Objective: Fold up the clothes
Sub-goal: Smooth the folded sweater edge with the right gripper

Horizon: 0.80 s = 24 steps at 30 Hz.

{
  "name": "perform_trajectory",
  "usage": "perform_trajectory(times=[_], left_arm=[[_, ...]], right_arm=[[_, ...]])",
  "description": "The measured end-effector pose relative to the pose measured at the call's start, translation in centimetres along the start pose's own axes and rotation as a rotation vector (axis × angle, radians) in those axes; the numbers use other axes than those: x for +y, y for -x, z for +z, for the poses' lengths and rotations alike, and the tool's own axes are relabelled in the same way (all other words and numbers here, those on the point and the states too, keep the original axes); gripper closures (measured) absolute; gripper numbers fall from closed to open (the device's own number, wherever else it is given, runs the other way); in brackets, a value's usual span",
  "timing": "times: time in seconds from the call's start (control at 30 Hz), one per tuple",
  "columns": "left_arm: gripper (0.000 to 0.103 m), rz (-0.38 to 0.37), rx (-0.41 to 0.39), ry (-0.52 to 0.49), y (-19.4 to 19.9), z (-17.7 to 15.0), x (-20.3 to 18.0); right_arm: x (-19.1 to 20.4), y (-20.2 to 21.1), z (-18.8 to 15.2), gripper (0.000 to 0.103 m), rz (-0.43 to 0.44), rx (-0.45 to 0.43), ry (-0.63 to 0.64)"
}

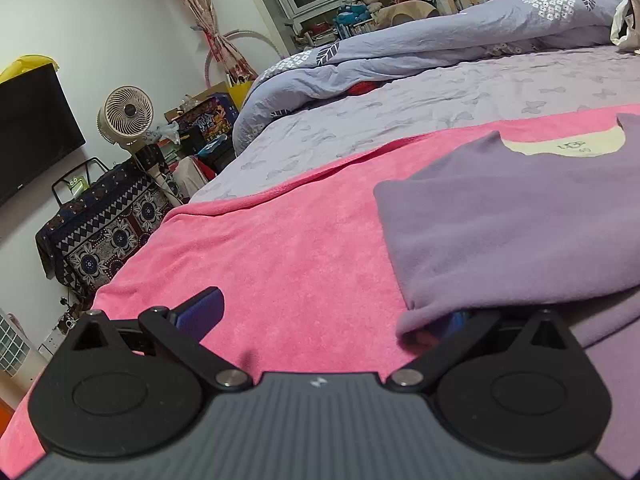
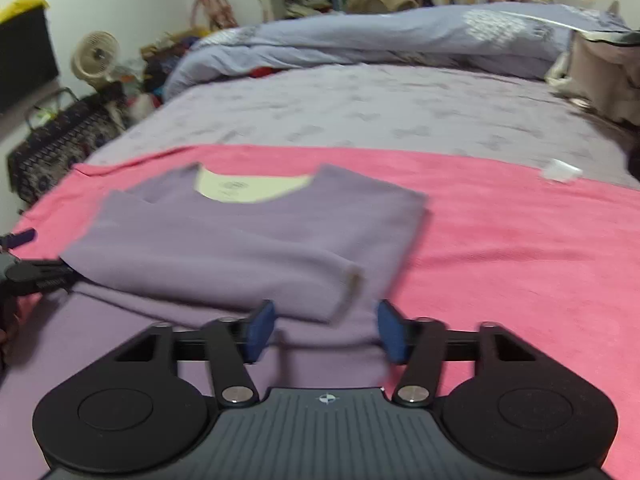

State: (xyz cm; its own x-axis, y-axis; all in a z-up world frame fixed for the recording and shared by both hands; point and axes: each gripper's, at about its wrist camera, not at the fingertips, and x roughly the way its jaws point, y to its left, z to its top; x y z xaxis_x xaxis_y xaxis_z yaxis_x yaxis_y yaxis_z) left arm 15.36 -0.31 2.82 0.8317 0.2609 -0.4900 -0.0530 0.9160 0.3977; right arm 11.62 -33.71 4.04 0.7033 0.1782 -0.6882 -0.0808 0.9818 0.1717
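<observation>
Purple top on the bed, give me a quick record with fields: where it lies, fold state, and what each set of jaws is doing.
garment: purple top, neckline facing away
lies on: pink towel over the bed sheet
fold state: both sides folded in, a sleeve across the front
left gripper: jaws wide open, right one under the top's edge
right gripper: jaws open over the top's near hem, not pinching

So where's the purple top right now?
The purple top lies partly folded on the pink towel across the near end of the bed, neckline towards the rumpled duvet. The right gripper hovers open over its near edge.
</observation>
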Motion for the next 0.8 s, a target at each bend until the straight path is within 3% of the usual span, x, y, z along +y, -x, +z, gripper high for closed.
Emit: perform_trajectory(times=[0.03, 0.07, 0.13, 0.2, 0.3, 0.37, 0.43, 0.47, 0.53, 0.6, 0.67, 0.8], left_arm=[[0.0, -0.002, 0.0, 0.004, 0.0, 0.0, 0.1], [0.0, -0.006, 0.001, 0.011, 0.0, -0.1, 0.2], [0.0, -0.019, 0.007, 0.029, -0.2, -0.1, 0.5], [0.0, -0.032, 0.014, 0.049, -0.4, -0.1, 0.8], [0.0, -0.05, 0.025, 0.077, -0.6, -0.1, 1.3], [0.0, -0.057, 0.029, 0.089, -0.7, -0.2, 1.4], [0.0, -0.059, 0.03, 0.091, -0.7, -0.2, 1.5], [0.0, -0.058, 0.03, 0.091, -0.7, -0.2, 1.5], [0.0, -0.056, 0.029, 0.09, -0.7, -0.2, 1.4], [0.0, -0.057, 0.029, 0.09, -0.6, -0.2, 1.4], [0.0, -0.058, 0.029, 0.091, -0.5, -0.3, 1.6], [0.0, -0.058, 0.029, 0.089, -0.4, -0.3, 1.9]], right_arm=[[0.5, -0.7, 0.4, 0.054, 0.001, -0.002, -0.004], [0.9, -1.3, 0.9, 0.099, -0.007, 0.004, -0.013], [1.6, -2.1, 1.9, 0.098, -0.028, 0.016, -0.033], [2.3, -0.6, 3.1, 0.098, 0.035, -0.049, -0.054], [1.6, 2.4, 4.6, 0.098, 0.144, -0.174, -0.161], [0.2, 3.2, 4.9, 0.097, 0.117, -0.224, -0.24], [-0.5, 2.8, 4.9, 0.09, -0.032, -0.2, -0.232], [-0.2, 2.3, 4.5, 0.089, -0.104, -0.162, -0.145], [1.1, 1.6, 2.8, 0.081, -0.159, -0.094, 0.051], [2.3, 1.2, 0.8, 0.057, -0.155, -0.042, 0.182], [2.8, 0.7, -0.3, 0.055, -0.101, -0.014, 0.206], [2.6, -1.3, 0.0, 0.044, -0.042, -0.002, 0.088]])
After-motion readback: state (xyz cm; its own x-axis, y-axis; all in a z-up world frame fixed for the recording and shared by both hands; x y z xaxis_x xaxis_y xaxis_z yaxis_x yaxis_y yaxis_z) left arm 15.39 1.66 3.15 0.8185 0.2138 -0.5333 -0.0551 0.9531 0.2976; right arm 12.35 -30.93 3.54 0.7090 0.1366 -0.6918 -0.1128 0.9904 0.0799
